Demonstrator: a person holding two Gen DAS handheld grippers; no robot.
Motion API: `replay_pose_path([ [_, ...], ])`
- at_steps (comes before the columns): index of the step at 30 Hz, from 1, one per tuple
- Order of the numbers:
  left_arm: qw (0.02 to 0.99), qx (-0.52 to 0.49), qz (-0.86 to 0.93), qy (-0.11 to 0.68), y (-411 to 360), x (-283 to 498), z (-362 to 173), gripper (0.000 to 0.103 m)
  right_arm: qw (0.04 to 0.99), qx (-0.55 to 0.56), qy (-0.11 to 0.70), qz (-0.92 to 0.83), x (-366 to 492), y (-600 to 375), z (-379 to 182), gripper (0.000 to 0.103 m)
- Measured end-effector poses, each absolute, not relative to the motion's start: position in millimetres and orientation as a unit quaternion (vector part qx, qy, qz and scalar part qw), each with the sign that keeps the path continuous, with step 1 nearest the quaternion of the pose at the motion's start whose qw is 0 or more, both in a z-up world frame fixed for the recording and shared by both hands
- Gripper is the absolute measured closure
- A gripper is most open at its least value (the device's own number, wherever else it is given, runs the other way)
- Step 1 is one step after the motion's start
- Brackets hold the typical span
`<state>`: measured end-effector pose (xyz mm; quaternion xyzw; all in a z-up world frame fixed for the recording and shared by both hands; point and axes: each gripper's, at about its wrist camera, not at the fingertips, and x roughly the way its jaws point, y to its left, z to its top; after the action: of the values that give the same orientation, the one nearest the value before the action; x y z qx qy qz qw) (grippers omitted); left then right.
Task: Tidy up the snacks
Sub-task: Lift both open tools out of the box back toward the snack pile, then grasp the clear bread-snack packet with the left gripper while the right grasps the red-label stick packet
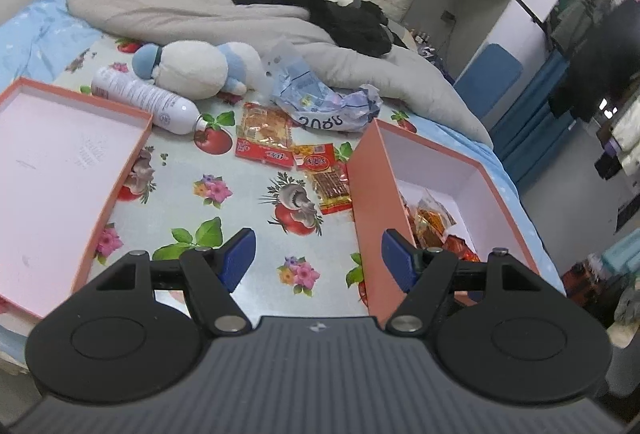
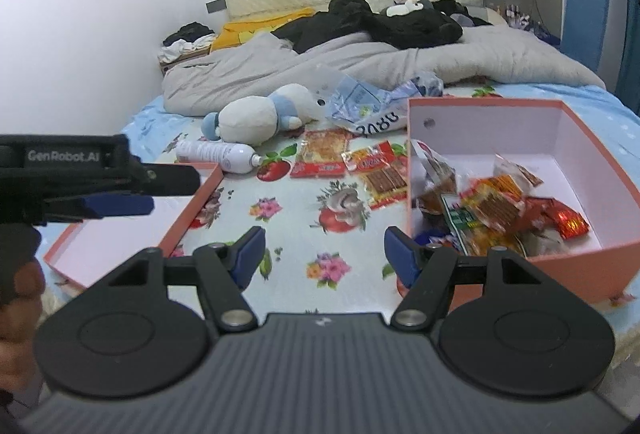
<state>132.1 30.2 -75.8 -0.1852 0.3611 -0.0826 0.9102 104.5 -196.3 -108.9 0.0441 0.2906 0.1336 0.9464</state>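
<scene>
Fingers of both grippers spread wide, empty, above glossy floral cloth beside crinkly packets in cardboard box.

Two red-and-orange snack packets lie flat on the floral sheet, beside the pink box holding more snacks.

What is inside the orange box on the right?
The orange box holds a loose pile of snack packets, orange, red and green. Whatever lies beneath the pile is covered.
</scene>
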Motion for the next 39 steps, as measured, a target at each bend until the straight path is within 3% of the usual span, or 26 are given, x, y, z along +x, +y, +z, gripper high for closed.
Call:
replay_pose_path([
  [4,0.91,-0.178,-0.074,0.367,36,160,-87,0.028,0.947,0.041,0.29,0.134,127,-179,-120,0.035],
  [7,0.909,-0.166,-0.067,0.375,44,190,-97,0.017,0.948,0.033,0.289,0.13,147,-167,-130,0.037],
  [23,0.901,-0.094,-0.103,0.411,47,401,-187,0.017,0.962,-0.002,0.268,0.046,268,-121,-227,0.046],
  [30,0.892,-0.077,-0.095,0.435,33,477,-222,0.017,0.956,-0.051,0.289,-0.002,320,-110,-254,0.046],
  [39,0.884,-0.027,-0.066,0.462,13,550,-249,0.017,0.949,-0.029,0.312,-0.021,366,-118,-264,0.046],
])
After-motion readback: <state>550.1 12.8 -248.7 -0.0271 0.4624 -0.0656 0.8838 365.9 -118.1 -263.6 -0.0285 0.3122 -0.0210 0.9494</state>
